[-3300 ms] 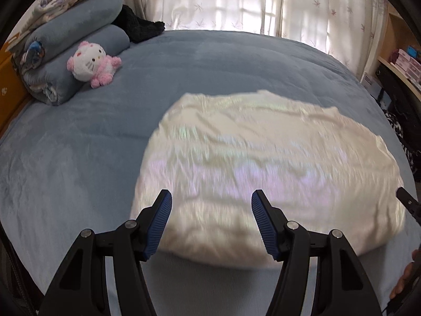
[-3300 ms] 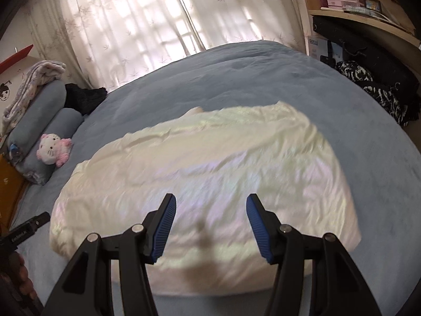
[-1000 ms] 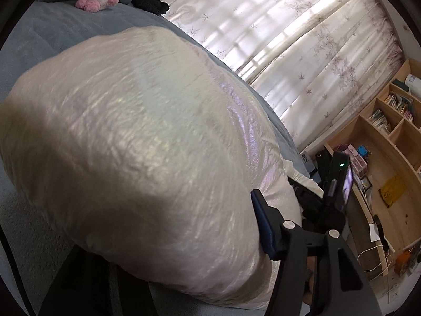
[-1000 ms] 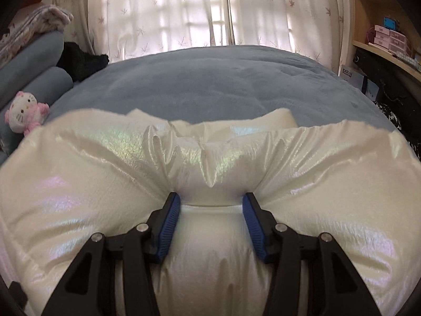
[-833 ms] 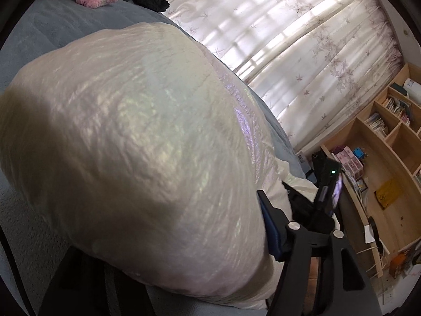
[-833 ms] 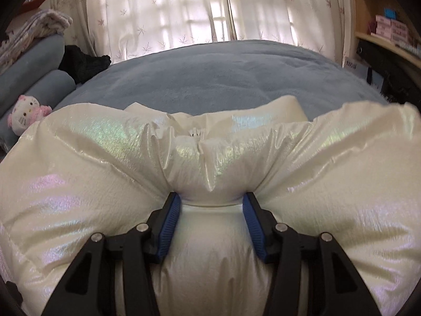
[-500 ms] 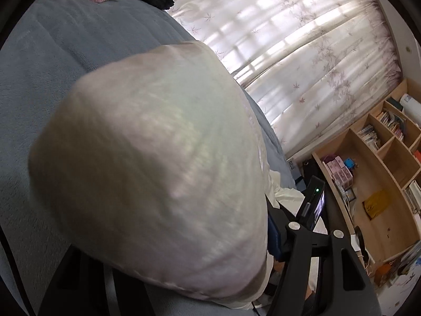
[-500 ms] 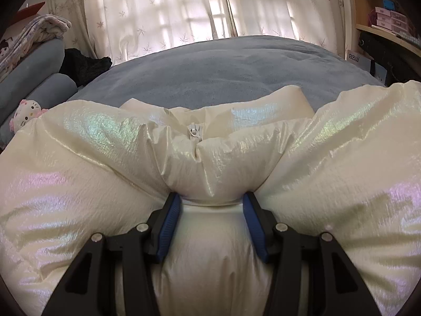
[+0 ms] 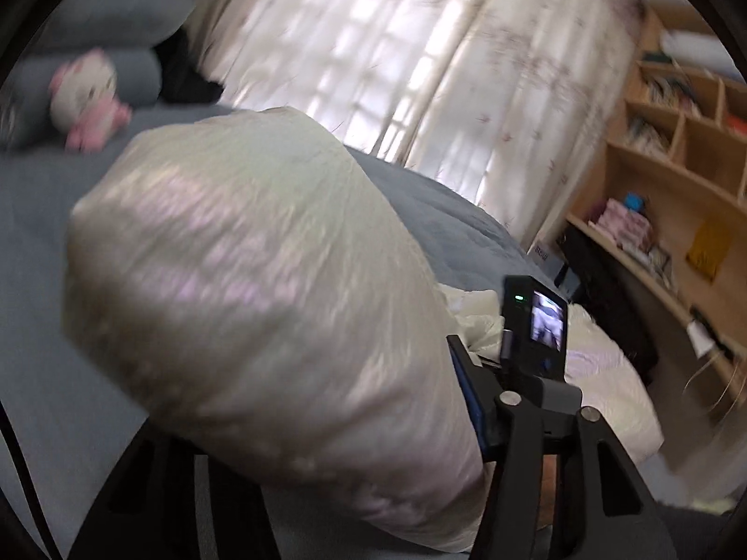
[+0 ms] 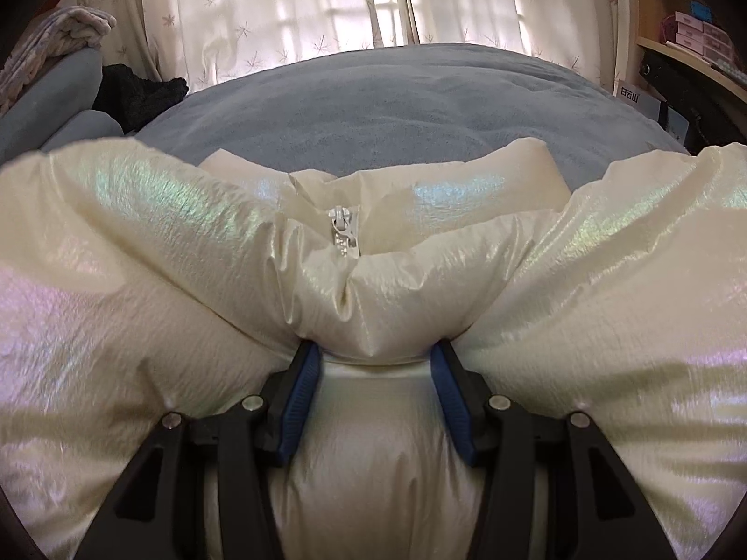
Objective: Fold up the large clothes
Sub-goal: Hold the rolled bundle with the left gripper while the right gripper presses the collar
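Note:
A puffy cream, iridescent down jacket (image 10: 140, 308) lies on the blue bed (image 10: 383, 112). My right gripper (image 10: 373, 354) is shut on a thick bunch of the jacket near the collar, just below the zipper pull (image 10: 343, 228). In the left wrist view a big fold of the jacket (image 9: 261, 289) bulges between the fingers of my left gripper (image 9: 327, 438) and hides the left finger; the right finger (image 9: 471, 401) presses against the fabric. The right gripper's camera body (image 9: 537, 326) shows beyond it.
A pink and white plush toy (image 9: 88, 93) leans on rolled grey-blue bedding (image 9: 93, 9) at the head of the bed. White patterned curtains (image 10: 373, 4) hang behind. Wooden shelves (image 9: 677, 140) stand on the right. A black garment (image 10: 135, 93) lies by the pillows.
Both grippers closed on the jacket and lifted it. Over the last second the left one has swung its fold up and over toward the right gripper; the zipper pull has come into view.

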The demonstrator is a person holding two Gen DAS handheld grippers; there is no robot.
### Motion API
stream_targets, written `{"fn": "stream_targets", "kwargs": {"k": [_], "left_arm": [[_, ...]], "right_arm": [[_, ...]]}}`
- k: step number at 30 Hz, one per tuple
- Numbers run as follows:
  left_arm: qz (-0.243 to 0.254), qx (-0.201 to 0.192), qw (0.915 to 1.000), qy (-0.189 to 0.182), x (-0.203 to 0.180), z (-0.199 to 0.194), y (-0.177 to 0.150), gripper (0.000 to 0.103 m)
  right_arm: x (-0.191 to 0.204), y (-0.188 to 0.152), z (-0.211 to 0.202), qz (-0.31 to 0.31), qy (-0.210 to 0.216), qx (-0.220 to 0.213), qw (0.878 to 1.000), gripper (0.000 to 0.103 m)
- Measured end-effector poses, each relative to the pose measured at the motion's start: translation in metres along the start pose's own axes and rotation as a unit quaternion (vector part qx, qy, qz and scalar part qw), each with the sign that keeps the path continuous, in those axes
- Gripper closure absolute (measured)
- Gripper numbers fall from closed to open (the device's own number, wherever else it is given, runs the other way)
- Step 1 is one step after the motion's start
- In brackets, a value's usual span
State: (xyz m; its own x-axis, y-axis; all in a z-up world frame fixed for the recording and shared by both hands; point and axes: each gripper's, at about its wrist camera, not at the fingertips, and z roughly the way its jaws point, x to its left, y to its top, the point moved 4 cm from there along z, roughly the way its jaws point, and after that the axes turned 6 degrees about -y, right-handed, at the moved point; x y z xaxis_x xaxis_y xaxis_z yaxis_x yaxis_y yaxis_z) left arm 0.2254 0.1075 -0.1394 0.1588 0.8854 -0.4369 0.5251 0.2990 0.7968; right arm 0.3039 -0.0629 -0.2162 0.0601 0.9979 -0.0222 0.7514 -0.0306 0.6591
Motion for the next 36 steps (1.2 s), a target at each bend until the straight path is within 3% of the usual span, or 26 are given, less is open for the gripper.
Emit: {"fn": "stream_targets", "kwargs": {"k": [8,11,14,17,22,27,31,36], "left_arm": [[0.038,-0.007,0.9992,0.013,-0.020,-0.008,0.007,0.056],[0.052,-0.007,0.9985,0.015,-0.025,-0.014,0.009,0.057],[0.069,-0.009,0.9975,0.016,-0.037,-0.019,0.012,0.057],[0.084,-0.015,0.9961,0.018,-0.050,-0.021,0.015,0.057],[0.114,-0.025,0.9931,0.016,-0.063,-0.026,0.016,0.057],[0.161,-0.028,0.9864,0.016,-0.079,-0.026,0.013,0.058],[0.176,-0.025,0.9838,0.018,-0.088,-0.021,0.011,0.059],[0.180,-0.027,0.9833,0.013,-0.095,-0.026,0.015,0.059]], "right_arm": [[-0.007,0.004,-0.014,0.001,0.029,0.011,1.000,0.052],[-0.015,0.009,-0.032,0.000,0.082,0.033,0.996,0.052],[-0.028,0.018,-0.061,0.015,0.123,0.006,0.992,0.053],[-0.040,0.029,-0.077,0.023,0.121,-0.021,0.992,0.054],[-0.041,0.041,-0.045,0.027,0.109,0.012,0.994,0.070],[-0.045,0.055,-0.013,0.051,0.107,0.031,0.992,0.070],[-0.038,0.052,0.010,0.029,0.098,0.057,0.993,0.071],[-0.038,0.049,-0.002,0.022,0.101,0.064,0.993,0.071]]}}
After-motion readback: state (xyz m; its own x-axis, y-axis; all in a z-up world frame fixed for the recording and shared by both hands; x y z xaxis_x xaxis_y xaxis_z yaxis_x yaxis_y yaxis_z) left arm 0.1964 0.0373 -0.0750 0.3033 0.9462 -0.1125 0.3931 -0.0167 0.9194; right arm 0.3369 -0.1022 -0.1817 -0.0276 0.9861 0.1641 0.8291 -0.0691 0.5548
